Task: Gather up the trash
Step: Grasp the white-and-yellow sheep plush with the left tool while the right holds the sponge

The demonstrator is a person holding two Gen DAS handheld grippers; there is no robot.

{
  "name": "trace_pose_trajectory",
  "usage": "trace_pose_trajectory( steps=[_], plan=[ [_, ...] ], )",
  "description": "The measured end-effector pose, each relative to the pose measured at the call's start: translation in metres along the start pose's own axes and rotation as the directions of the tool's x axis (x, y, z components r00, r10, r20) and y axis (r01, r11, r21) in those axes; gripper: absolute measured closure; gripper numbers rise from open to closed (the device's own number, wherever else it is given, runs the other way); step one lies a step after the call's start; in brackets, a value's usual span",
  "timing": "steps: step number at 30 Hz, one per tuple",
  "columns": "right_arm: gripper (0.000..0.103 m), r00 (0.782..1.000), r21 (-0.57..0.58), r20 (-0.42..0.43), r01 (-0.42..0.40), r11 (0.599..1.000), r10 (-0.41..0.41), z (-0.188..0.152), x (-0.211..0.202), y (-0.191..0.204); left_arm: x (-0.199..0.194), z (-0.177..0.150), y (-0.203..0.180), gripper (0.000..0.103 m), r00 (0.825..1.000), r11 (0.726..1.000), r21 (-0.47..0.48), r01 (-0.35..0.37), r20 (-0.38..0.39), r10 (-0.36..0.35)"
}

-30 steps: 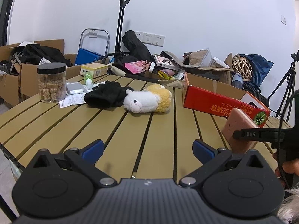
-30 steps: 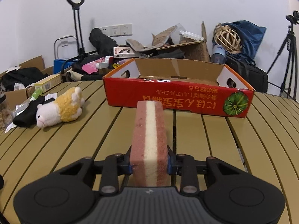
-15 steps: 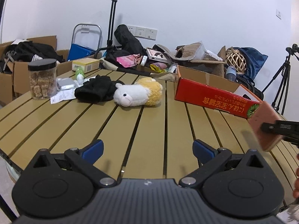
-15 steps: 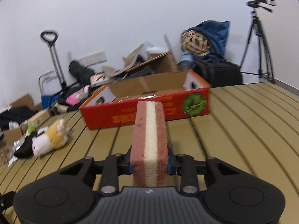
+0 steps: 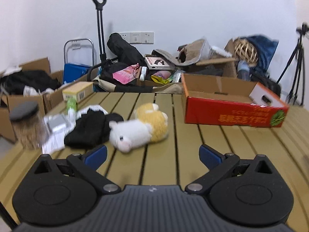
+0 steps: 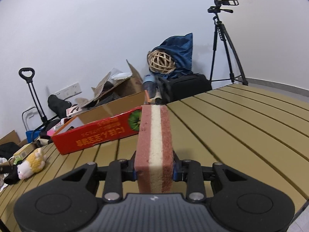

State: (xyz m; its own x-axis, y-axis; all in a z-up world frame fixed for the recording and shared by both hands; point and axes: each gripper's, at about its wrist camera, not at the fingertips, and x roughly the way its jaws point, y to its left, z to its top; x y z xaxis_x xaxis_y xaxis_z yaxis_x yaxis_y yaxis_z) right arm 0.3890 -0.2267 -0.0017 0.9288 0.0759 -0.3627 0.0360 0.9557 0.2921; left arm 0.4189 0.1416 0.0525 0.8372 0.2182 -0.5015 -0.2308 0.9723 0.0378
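My right gripper [image 6: 154,171] is shut on a pink sponge with a cream middle layer [image 6: 154,147], held upright above the slatted table [image 6: 241,127]. The red cardboard box [image 6: 100,133] lies left of the sponge, open side up; in the left wrist view the red cardboard box [image 5: 231,114] sits at the right. My left gripper [image 5: 152,155] stands open with nothing between its blue pads, just short of a white and yellow plush toy [image 5: 141,127]. Left of the toy lie a black cloth [image 5: 90,129], a paper slip [image 5: 54,141], a foil pack [image 5: 56,121] and a small green bottle [image 5: 71,104].
A jar with a black lid [image 5: 26,123] stands at the table's left edge, and a yellow carton [image 5: 78,92] sits at the far left corner. Cardboard boxes, bags and a hand trolley [image 5: 99,29] crowd the floor behind the table. A camera tripod [image 6: 224,48] stands at the right.
My right gripper swung right with the sponge and rolled, so the red box slid to its left. My left gripper moved forward toward the plush toy; the right gripper left its view.
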Motion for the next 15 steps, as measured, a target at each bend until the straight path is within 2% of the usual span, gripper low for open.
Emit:
trace_pose_trajectory(
  steps=[3, 8, 15],
  plan=[
    [0.074, 1.0, 0.011, 0.015, 0.015, 1.0, -0.015, 0.004, 0.003, -0.008, 0.019, 0.016, 0.0, 0.0, 1.0, 1.0, 0.015, -0.013, -0.026, 0.014],
    [0.074, 0.996, 0.015, 0.051, 0.067, 0.998, -0.067, 0.01, 0.004, -0.019, 0.062, 0.04, -0.001, 0.0, 0.994, 0.998, 0.065, 0.014, -0.114, -0.006],
    [0.074, 0.994, 0.024, 0.055, 0.089, 0.996, -0.09, 0.013, 0.012, -0.031, 0.12, 0.049, -0.003, 0.0, 0.983, 0.997, 0.075, 0.016, -0.182, -0.002]
  ],
)
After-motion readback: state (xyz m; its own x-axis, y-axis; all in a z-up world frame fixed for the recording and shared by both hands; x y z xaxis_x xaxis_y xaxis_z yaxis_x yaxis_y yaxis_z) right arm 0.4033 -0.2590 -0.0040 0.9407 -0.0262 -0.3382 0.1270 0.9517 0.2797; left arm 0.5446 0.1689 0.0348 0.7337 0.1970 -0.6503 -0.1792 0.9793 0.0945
